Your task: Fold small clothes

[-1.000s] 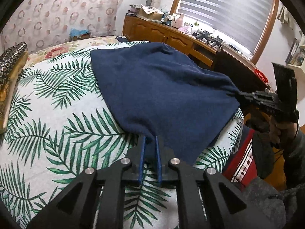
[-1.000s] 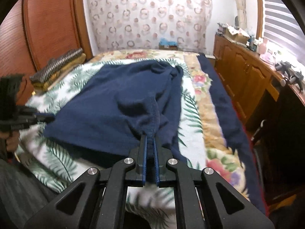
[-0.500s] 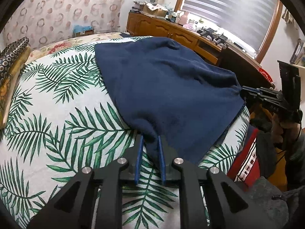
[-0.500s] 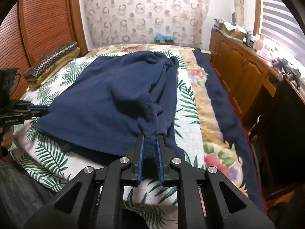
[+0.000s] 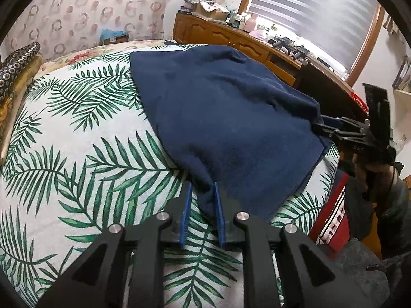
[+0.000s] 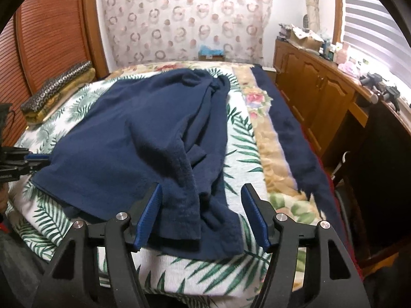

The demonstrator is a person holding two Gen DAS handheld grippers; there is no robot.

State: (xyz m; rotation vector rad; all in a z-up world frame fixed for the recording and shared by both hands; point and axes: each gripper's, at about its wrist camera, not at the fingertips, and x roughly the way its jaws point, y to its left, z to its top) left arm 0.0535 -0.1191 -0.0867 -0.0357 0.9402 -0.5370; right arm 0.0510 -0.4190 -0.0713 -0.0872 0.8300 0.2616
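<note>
A dark navy garment (image 5: 226, 118) lies spread on the palm-leaf bedspread (image 5: 77, 159); it also shows in the right wrist view (image 6: 143, 138), with a bunched fold along its right side. My left gripper (image 5: 201, 200) is partly open, its blue pads on either side of the garment's near corner, which rests loose between them. My right gripper (image 6: 203, 202) is wide open over the garment's other near corner, with the hem lying flat between the pads. The right gripper also shows at the right in the left wrist view (image 5: 331, 125).
A wooden cabinet (image 6: 321, 89) with clutter on top runs along the bed's right side. Patterned pillows (image 6: 56, 87) lie at the left by a wooden headboard (image 6: 46, 30). A floral blanket with a navy border (image 6: 290, 138) edges the bed. My clothed arm (image 5: 385, 205) is at the right.
Both grippers opened and let go of the garment's corners. The right one opened wide and its corner dropped flat onto the bed. The left opened a little.
</note>
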